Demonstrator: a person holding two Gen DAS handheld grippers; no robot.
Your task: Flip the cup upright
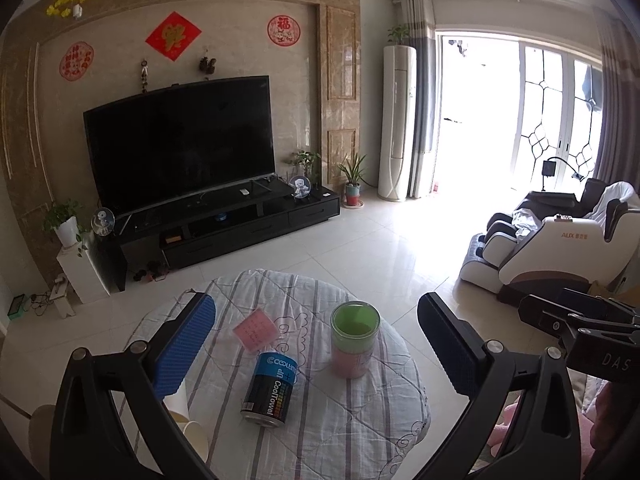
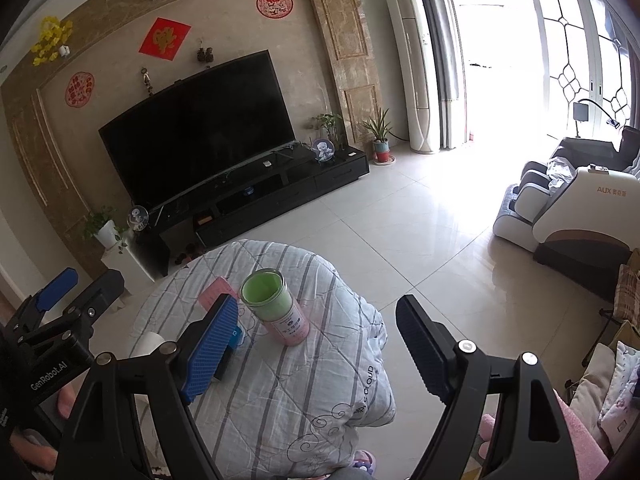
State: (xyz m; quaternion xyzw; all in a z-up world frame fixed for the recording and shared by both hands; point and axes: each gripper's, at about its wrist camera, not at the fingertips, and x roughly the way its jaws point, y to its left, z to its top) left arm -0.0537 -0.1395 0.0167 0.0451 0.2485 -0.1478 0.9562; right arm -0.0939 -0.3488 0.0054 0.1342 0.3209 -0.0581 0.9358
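Standing upright on the quilt-covered table, the cup is seen with its long axis vertical and its open mouth turned upward; a green upper band and a pink lower part with small print are shown through its clear wall. It is placed toward the right half of the table, in the right wrist view just beyond the blue pad of the near finger. Beside it, to the left, a dark can lettered "CoolTowel" is laid on its side, its length running toward the camera, and a pink card is set just behind the can. White paper cups are glimpsed at the table's left edge, partly hidden behind a finger. The left claw is held wide open above the table, nothing being gripped or touched. The right claw is likewise spread wide and empty, the cup being framed near its left finger without contact.
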